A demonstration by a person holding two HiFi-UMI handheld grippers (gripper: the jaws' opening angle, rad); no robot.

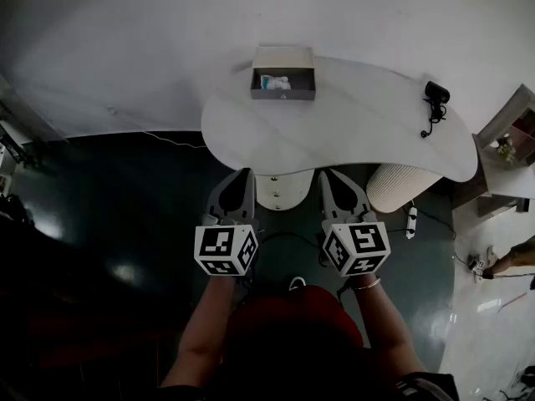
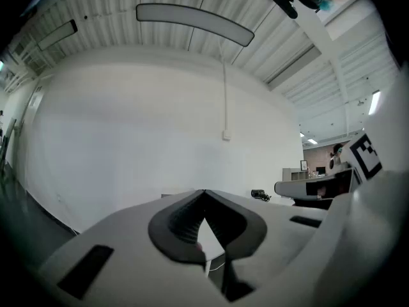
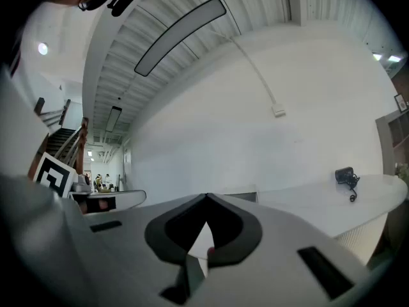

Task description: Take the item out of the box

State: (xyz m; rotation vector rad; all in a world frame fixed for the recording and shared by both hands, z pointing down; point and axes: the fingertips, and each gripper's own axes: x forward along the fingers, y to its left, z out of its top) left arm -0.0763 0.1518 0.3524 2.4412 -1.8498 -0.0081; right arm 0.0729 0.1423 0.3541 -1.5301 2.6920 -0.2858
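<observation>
Your left gripper and right gripper hang before the white curved table's near edge, tips pinched together and empty. The white-and-teal packet lies in the open grey box at the far edge, probably out of reach.

Head overhead, gripper views facing table
</observation>
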